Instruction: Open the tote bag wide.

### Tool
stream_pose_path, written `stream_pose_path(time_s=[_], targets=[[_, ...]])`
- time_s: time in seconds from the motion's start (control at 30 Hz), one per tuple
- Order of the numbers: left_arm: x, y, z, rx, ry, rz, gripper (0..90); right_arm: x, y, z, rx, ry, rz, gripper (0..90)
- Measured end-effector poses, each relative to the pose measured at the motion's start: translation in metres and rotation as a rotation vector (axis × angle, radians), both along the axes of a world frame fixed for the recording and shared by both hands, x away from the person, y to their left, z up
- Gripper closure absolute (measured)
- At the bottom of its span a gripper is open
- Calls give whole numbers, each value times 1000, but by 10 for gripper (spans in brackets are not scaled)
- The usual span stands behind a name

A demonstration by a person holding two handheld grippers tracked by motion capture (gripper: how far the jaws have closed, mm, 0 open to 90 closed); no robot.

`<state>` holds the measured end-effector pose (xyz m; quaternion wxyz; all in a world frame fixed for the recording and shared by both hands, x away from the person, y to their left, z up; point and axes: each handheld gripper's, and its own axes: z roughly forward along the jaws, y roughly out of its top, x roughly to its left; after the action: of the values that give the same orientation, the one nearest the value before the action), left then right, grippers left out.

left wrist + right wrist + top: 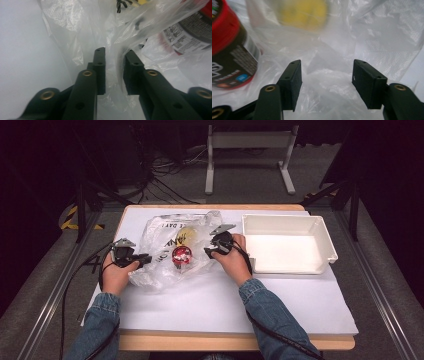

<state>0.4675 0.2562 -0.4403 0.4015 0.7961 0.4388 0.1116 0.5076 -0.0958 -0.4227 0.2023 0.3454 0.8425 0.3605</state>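
A crumpled clear plastic bag [162, 232] lies on the white table top [210, 305]. Inside it are a red-lidded can [181, 255] and a yellow item [187, 236]. My left gripper [145, 259] is at the bag's left edge. In the left gripper view its jaws [115, 53] stand slightly apart, with a fold of the bag [70, 30] hanging in the gap and the can [190, 30] beyond at the right. My right gripper [209, 251] is at the bag's right side. Its jaws [325, 65] are wide open over the bag film [382, 32], with the can [229, 45] to the left and the yellow item [303, 13] blurred ahead.
An empty white tray [327, 237] stands on the table's right half, just right of my right hand. Dark cables and a white stand's feet [247, 165] lie on the floor beyond the table's far edge.
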Motion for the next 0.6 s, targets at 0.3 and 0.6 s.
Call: stream_pose_path(time_s=[0.3, 0.6], targets=[[-5, -1, 16, -36, -89, -2, 463, -19, 2, 20, 68, -43, 55, 321], [-14, 2, 37, -70, -150, -6, 421, -47, 16, 19, 51, -23, 152, 198]])
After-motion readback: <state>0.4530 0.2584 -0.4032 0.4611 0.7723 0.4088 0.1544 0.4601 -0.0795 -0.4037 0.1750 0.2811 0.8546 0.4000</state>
